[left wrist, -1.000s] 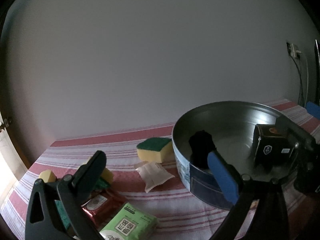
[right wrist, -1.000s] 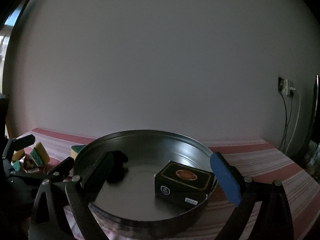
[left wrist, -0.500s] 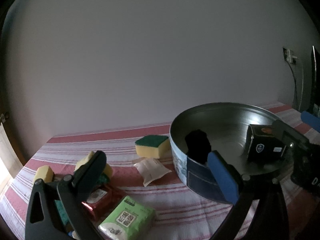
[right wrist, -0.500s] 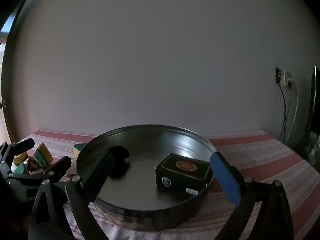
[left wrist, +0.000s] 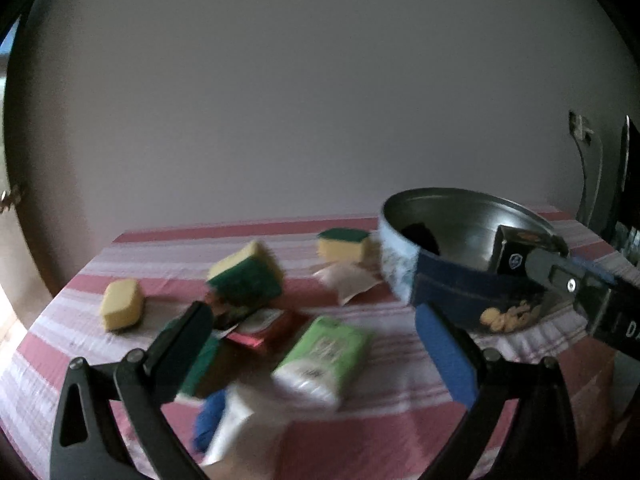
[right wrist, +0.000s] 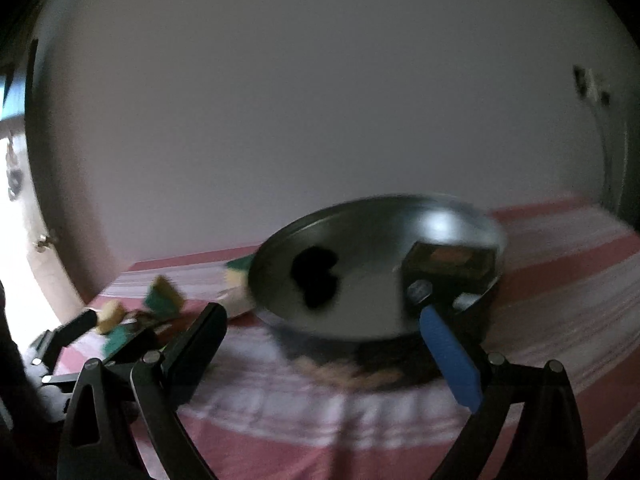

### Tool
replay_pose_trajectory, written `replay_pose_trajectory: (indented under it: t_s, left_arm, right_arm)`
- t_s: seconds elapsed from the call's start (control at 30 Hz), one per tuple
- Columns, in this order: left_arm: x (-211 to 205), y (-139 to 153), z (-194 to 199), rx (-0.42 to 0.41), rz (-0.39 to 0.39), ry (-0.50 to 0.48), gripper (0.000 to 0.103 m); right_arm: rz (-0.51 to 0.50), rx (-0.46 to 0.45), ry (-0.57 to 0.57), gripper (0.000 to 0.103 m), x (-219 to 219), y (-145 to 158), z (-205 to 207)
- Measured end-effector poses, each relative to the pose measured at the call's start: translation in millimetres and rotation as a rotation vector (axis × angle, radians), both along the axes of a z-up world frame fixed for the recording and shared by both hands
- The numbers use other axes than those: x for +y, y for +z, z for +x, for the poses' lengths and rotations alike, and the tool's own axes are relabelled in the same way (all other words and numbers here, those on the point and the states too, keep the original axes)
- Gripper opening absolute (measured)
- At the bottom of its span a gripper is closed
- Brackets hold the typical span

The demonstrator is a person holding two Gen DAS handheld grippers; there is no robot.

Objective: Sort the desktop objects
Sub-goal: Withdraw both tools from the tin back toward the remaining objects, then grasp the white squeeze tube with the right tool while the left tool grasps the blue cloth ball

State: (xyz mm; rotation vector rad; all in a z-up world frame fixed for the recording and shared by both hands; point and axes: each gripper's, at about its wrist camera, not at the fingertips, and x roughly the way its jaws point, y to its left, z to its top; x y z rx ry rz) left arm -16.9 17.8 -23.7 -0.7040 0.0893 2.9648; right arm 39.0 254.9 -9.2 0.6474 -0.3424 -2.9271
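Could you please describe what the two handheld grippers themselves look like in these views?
Both look alike. The left gripper has black triangular frames with cut-outs and silver rivets, one black finger and one blue-padded finger. The right gripper shows the same black frames, black finger and blue finger. Its dark body carries white lettering in the left view.

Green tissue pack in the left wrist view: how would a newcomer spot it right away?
Start at the round metal tin on the striped tablecloth. Nearer the camera, between the open left gripper fingers, lies the green tissue pack. It alone is light green with a white end; the sponges are yellow and dark green.
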Motion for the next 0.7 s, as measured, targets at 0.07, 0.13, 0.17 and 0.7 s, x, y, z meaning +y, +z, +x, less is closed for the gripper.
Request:
replay_pose_trajectory:
  t_s: [0.07, 0.13, 0.17, 0.7]
  left_arm:
    - [-21, -2, 5, -0.017, -0.001, 0.043, 0.103]
    - [-43, -4, 10, -0.026, 0.001, 0.088, 0.103]
    - [-58, -5, 14, -0.035, 0.009, 0.119, 0.103]
    - [-166, -19, 35, -0.113, 0.074, 0.286, 0.103]
  right_arm:
    - [-0.041, -0.034, 0.047, 0.099, -13, -4, 2]
    - [-0.092, -0.082, 0.122, 0.099, -30, -11, 2]
    - [-0.116, -0.104, 0.155, 0.099, -37, -15, 2]
    - [-0.339, -0.454, 0.484, 0.092, -157, -62, -20]
